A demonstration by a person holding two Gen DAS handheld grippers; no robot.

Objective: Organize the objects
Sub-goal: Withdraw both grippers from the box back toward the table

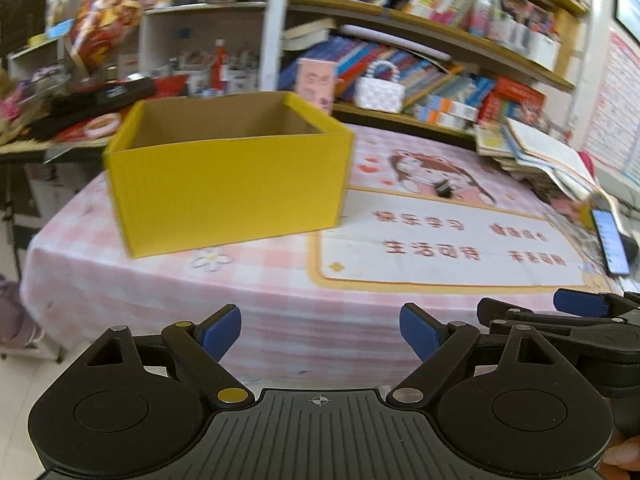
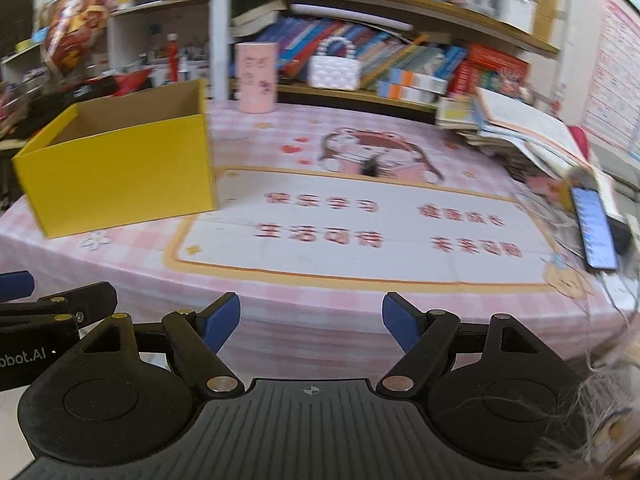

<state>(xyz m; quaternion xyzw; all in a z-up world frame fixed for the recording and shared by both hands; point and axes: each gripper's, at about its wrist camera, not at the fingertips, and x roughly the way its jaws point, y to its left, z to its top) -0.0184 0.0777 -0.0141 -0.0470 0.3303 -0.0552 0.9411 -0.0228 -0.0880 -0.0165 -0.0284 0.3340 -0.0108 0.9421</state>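
An open yellow cardboard box (image 1: 228, 184) stands on the left part of the pink checked tablecloth (image 1: 160, 280); what lies inside is hidden. It also shows in the right wrist view (image 2: 120, 176). A small dark object (image 1: 443, 190) lies on the cartoon print in the table's middle, also blurred in the right wrist view (image 2: 374, 168). A pink cylinder (image 2: 256, 78) stands at the table's back. My left gripper (image 1: 320, 332) is open and empty, short of the front edge. My right gripper (image 2: 311, 326) is open and empty beside it, and shows in the left view (image 1: 560, 312).
A messy stack of books (image 2: 520, 128) lies at the table's right, with a lit phone (image 2: 594, 232) near the right edge. Bookshelves (image 1: 440, 32) with a white beaded basket (image 2: 334, 68) stand behind. A cluttered side table (image 1: 60, 120) is at the left.
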